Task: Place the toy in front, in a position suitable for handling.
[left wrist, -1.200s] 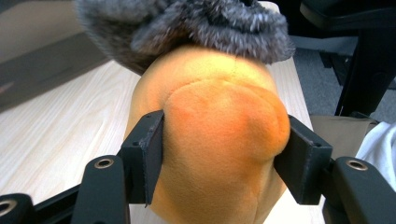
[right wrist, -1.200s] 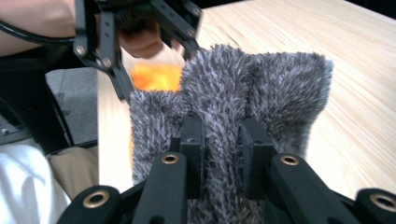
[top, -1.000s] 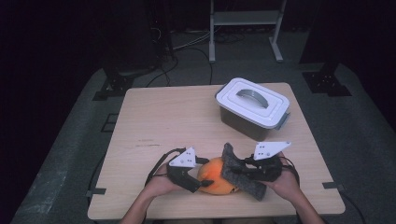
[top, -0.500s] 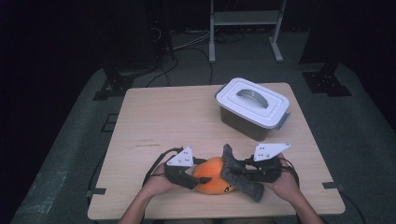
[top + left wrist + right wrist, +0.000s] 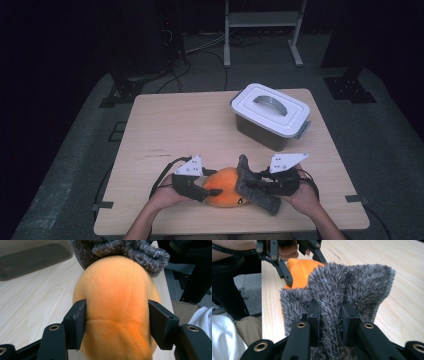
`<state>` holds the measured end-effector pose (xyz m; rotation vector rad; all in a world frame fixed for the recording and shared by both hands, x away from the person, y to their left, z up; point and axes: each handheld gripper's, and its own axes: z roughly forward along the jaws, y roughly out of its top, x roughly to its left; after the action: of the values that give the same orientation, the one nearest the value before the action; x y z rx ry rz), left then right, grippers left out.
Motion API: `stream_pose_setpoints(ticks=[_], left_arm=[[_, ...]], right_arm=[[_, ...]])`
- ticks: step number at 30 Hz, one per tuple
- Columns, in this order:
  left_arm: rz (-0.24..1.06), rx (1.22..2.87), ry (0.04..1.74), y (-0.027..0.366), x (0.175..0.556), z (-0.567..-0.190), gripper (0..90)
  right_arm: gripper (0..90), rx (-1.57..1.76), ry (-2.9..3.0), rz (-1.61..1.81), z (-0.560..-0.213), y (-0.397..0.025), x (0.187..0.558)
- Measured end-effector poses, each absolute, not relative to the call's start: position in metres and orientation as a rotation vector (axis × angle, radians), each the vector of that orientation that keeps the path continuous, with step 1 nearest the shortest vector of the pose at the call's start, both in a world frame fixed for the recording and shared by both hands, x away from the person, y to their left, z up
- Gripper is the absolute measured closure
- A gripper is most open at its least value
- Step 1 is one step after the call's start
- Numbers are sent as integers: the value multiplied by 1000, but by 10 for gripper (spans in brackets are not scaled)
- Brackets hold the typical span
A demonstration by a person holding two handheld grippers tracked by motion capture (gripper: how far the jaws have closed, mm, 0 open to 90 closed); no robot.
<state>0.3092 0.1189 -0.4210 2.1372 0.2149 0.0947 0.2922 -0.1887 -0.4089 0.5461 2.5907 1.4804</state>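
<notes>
Gripping from both sides, the two grippers worked one soft toy at the near edge of the table [image 5: 165, 125]. L gripper [image 5: 212, 191] had its jaws spread wide and pressed against the sides of the orange plush body [image 5: 227, 187]; in the left gripper view the orange plush body [image 5: 116, 312] bulged between the two black pads, so it was clamped on it. R gripper [image 5: 252, 186] had its jaws close together, pinching a fold of the grey fuzzy cover [image 5: 255, 192]; the right gripper view showed the grey fuzzy cover [image 5: 352, 290] bunched up between the jaws, w/ orange showing behind it. Cover sat over the right end of the plush, touching it, approx. centre-front of the table betw. the person's hands. White lidded box [image 5: 271, 115] stood well apart at the far right of the table, lid on, handle flat.
</notes>
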Motion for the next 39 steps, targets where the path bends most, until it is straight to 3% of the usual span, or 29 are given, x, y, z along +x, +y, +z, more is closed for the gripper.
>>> stream_pose_setpoints(ticks=[8,20,25,28,30,33,35,37,39], left_arm=[[70,2118,237,125,312,-423,372],[47,2112,254,132,315,-425,373],[53,2117,203,124,310,-424,371],[43,2114,195,123,309,-424,359],[42,2129,187,120,308,-423,315],[23,2139,227,113,306,-417,181],[47,2153,242,107,305,-415,154],[54,2157,248,104,306,-417,160],[69,2143,247,106,307,-418,259]], right_arm=[[715,647,2550,1502,-407,-211,296],[722,649,2621,1393,-415,-202,301],[718,630,2538,1586,-400,-200,299],[716,584,2573,1528,-401,-188,297],[722,565,2617,1508,-410,-183,297],[725,549,2633,1494,-410,-182,295],[725,541,2639,1500,-411,-182,294],[725,547,2642,1506,-412,-183,294],[726,563,2636,1494,-411,-183,294]])
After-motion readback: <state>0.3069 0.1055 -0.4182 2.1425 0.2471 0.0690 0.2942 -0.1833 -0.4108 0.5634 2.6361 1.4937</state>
